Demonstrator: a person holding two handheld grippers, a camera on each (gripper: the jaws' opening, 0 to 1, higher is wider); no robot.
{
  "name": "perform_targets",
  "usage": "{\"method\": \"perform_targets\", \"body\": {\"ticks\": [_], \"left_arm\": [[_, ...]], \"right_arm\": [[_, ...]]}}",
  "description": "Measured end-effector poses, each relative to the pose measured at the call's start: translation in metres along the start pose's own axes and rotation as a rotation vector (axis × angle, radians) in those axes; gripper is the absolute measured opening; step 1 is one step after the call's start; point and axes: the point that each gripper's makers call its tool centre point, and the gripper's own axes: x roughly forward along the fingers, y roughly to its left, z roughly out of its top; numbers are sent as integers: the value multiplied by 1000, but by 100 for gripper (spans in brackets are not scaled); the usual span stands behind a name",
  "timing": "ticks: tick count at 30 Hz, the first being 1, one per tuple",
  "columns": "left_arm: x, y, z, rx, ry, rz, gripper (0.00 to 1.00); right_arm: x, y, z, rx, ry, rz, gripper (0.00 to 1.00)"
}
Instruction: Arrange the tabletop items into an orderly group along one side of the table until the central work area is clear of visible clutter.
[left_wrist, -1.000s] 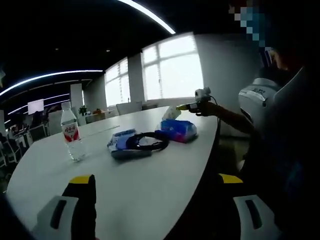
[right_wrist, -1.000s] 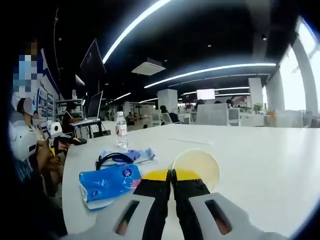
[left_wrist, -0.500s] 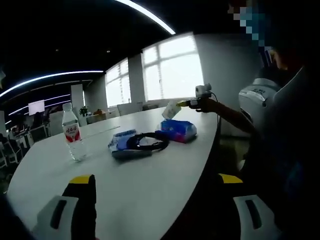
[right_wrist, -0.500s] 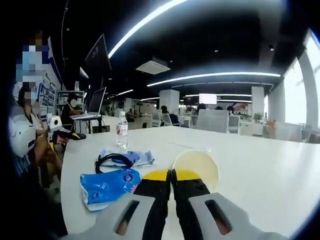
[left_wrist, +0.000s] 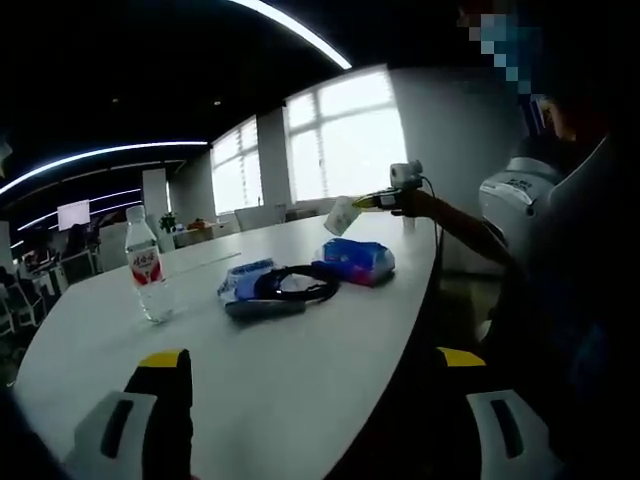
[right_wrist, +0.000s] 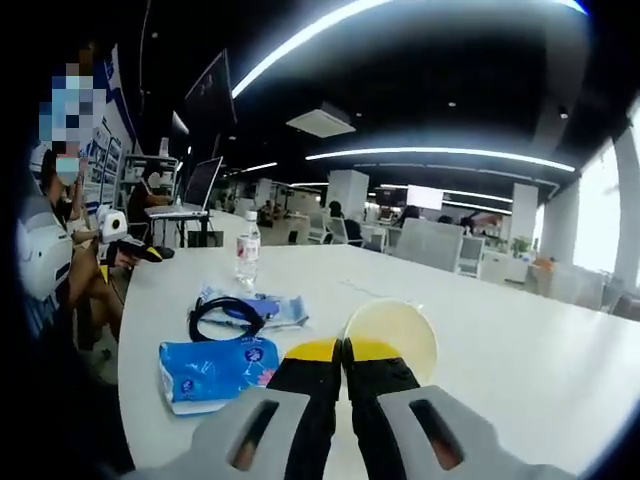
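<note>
Right gripper (right_wrist: 343, 350) clamps the pale yellow paper cup (right_wrist: 392, 335) by its rim above the white tabletop (right_wrist: 520, 350) — a thin pinch may slip or crush; left gripper (left_wrist: 305, 365) wide, empty.

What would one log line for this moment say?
right tool: shut on paper cup, lifted | left tool: open, idle | bottle, tissue pack: on table
</note>
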Motion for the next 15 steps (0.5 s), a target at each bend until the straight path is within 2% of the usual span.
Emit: {"method": "perform_targets", "body": {"ticks": [15], "left_arm": [[-3,1,1,-14,5,2,100]], "right_arm": [[6,0,9,-67,44,35,0]]}}
